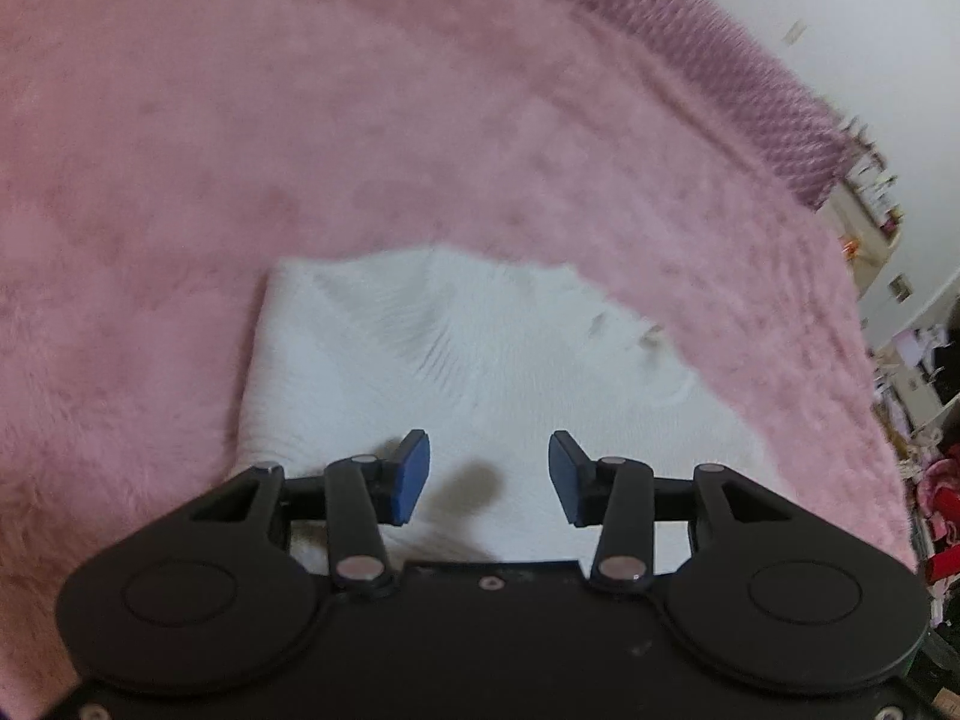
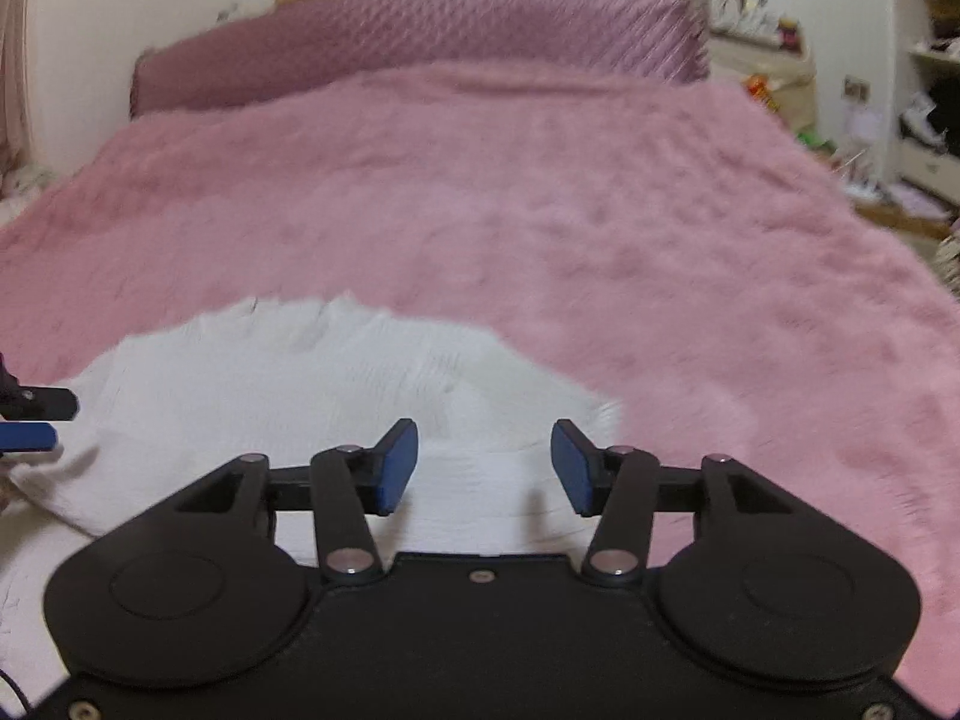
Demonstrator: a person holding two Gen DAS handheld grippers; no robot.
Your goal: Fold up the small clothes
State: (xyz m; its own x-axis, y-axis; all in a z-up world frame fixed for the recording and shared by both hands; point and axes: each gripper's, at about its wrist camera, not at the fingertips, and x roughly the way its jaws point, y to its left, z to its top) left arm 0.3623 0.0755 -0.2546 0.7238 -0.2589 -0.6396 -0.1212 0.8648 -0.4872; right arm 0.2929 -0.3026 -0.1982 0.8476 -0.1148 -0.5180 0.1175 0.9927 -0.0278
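My left claw (image 1: pixel 489 474) stands wide, its blue pads (image 1: pixel 413 476) apart with nothing between them, hovering over the white cloth (image 1: pixel 456 360). The cloth lies on the pink blanket (image 1: pixel 300 120) that covers the bed, and in the left view it fills the middle from about 9 o'clock round to 3 o'clock of the claw, with its far edge toward 12 o'clock. A small dark shadow falls on the cloth just between the pads. My right claw (image 2: pixel 485 465) is wide too and holds nothing; its pads (image 2: pixel 396 465) sit above the near right part of the cloth (image 2: pixel 312 396). In the right view the cloth spreads from 12 o'clock off to 9 o'clock, and its surface looks rumpled, though blur hides the detail. At 9 o'clock, at the frame edge, I see the tip of the left claw (image 2: pixel 33 420) beside the cloth's left edge. The headboard (image 2: pixel 420 36) stands at 12 o'clock beyond the blanket (image 2: pixel 660 210), and cluttered shelves (image 2: pixel 924 90) sit at 2 o'clock.
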